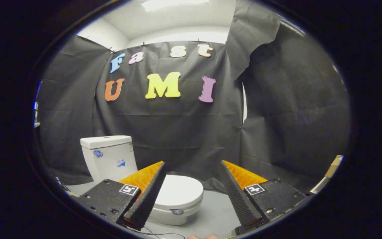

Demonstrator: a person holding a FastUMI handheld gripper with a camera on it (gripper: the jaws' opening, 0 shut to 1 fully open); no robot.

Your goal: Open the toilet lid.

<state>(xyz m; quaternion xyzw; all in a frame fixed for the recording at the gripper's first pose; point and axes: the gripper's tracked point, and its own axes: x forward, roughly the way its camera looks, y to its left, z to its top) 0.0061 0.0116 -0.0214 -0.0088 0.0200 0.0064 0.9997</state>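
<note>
White toilet lid (180, 191) is lying flat and closed on the bowl, beyond the left finger, while the gripper (192, 164) is hovering wide open, touching nothing, so everything is remaining.

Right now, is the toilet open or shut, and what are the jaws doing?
toilet lid: shut, lying flat on the bowl.
toilet tank: upright, its cover on.
gripper: jaws wide open, holding nothing, the lid partly between them and not touched.
</note>
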